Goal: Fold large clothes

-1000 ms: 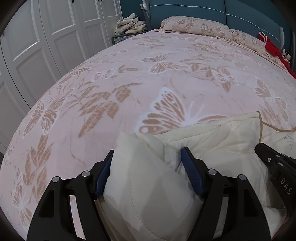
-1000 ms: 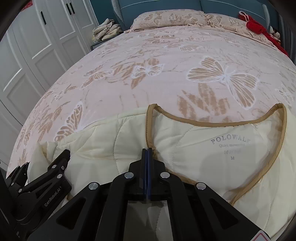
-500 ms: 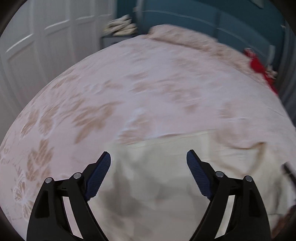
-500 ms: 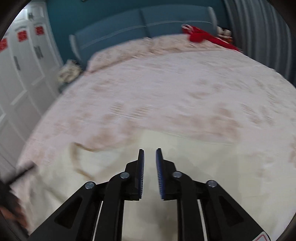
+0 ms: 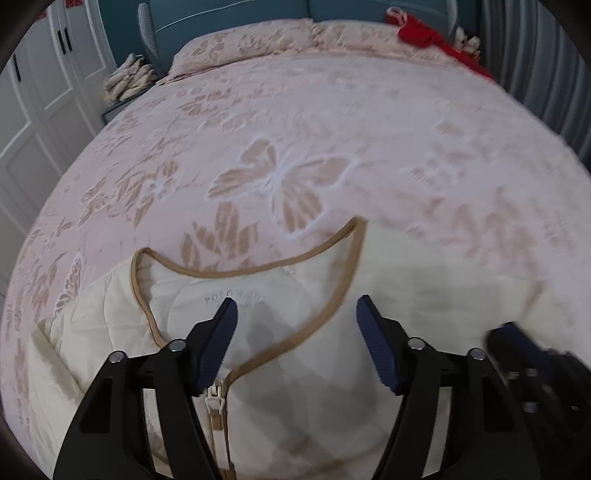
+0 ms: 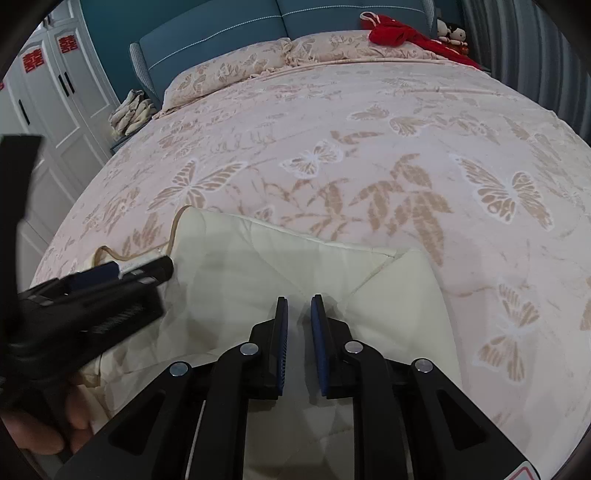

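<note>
A cream quilted jacket with tan trim lies flat on the bed at its near edge, collar away from me, zipper closed at the front. My left gripper is open and empty, held above the collar and chest. In the right wrist view the same jacket shows its right shoulder and folded sleeve. My right gripper hangs above that shoulder, jaws a small gap apart, holding nothing. The left gripper also shows at the left of the right wrist view.
The bed has a pink butterfly-print cover and two pillows at a blue headboard. Red cloth lies at the far right corner. White wardrobe doors and a nightstand with a folded pile stand at left.
My left gripper let go of the cream sleeve and swung right over the collar. My right gripper opened slightly, released the collar edge and moved right to the shoulder.
</note>
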{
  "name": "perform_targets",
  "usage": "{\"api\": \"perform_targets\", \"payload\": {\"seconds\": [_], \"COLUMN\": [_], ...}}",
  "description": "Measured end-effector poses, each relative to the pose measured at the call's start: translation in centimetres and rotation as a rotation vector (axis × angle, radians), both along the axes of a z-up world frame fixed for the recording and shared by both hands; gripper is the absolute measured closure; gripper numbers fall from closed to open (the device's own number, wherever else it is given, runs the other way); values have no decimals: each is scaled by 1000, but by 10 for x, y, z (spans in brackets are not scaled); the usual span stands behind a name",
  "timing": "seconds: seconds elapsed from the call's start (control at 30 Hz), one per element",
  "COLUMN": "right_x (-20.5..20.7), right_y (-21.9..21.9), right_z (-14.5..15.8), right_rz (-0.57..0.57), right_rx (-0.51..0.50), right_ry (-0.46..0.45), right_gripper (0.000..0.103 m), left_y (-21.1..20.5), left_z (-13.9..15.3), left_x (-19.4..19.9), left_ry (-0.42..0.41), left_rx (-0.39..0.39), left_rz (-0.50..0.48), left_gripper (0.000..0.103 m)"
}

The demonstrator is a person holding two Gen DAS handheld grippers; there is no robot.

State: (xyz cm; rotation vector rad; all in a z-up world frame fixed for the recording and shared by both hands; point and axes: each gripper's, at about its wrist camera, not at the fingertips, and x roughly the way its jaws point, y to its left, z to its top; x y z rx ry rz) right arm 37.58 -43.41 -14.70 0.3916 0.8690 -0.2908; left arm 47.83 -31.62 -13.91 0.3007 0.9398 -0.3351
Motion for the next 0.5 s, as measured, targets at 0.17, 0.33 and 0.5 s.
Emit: {"api": "perform_targets", "payload": {"seconds": [0.17, 0.33, 0.5], "right_x": [0, 8, 11], "right_y": [-4, -1, 3], "right_z": [-6, -11, -17], "right_rz": [-17, -24, -26], "right_rx": [-1, -51, -91], "right_ry": [-3, 20, 24], "right_gripper": [97, 98, 98], "left_y": [7, 9, 10], "left_z": [-18, -24, -28], "left_x": [5, -2, -4], "left_ry": [8, -33, -61], "left_rx": [-8, -14, -12], "left_rz": [41, 55, 65], "left_gripper": [37, 34, 30]}}
